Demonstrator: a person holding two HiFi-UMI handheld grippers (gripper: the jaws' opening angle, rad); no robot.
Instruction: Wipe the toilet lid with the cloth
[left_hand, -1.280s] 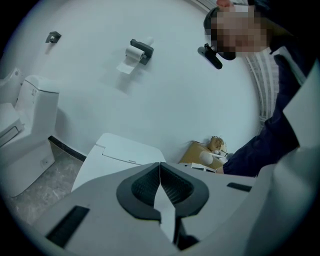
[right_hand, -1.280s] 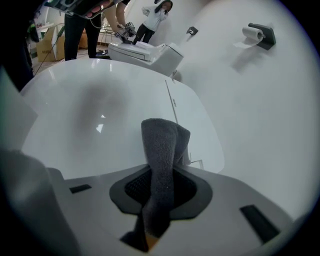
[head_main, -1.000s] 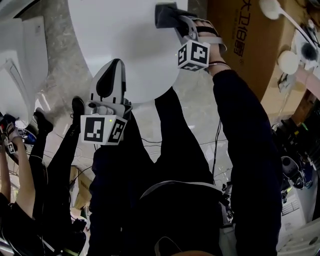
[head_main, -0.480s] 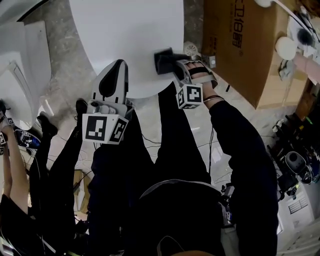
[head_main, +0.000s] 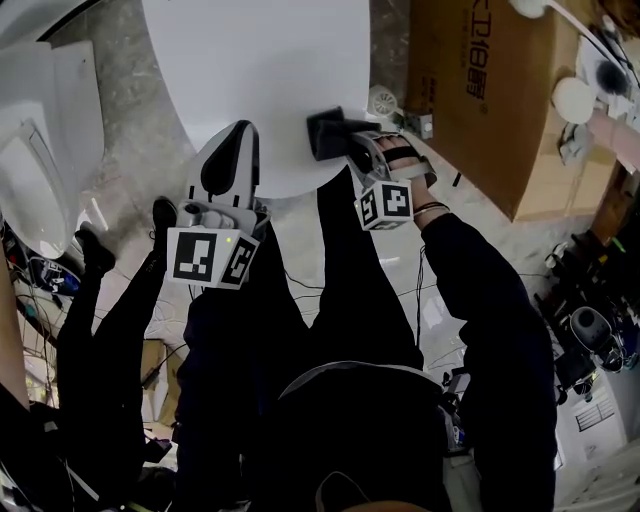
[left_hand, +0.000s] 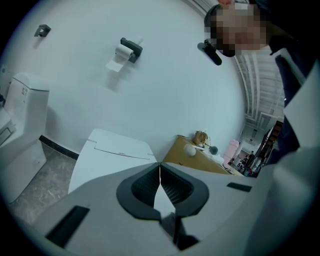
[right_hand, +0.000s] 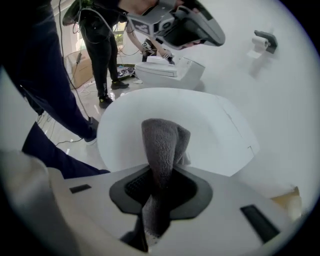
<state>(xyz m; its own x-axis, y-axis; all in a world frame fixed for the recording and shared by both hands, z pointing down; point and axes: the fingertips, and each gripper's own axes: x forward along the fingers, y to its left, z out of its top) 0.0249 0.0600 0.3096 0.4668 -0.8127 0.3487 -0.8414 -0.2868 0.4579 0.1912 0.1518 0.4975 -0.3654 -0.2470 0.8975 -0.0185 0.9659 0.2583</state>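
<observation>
Cloth is a grey terry rag, bunched into a fat fold. The right gripper has its jaws clamped on it, with the free end poking out past the tips. From the head view it sits over the near right edge of the toilet lid, just about where the rim curves toward the person. Can't tell for sure whether it's actually pressed onto the lid or riding just above it.

Handling-wise it looks soft, light and floppy, so it should squash flat under pressure and drag easily. The lid looks hard, glossy and pretty slick, so the rag will probably glide rather than catch. Pinching it low on the fold, like it is now, seems right: enough wad sticks out to wipe with, and the jaws stay off the plastic.

Left gripper is closed with nothing between its jaws. It hangs over the lid's near left edge, apart from the cloth.

Further out, a cardboard box stands to the right of the toilet and another toilet to the left.
</observation>
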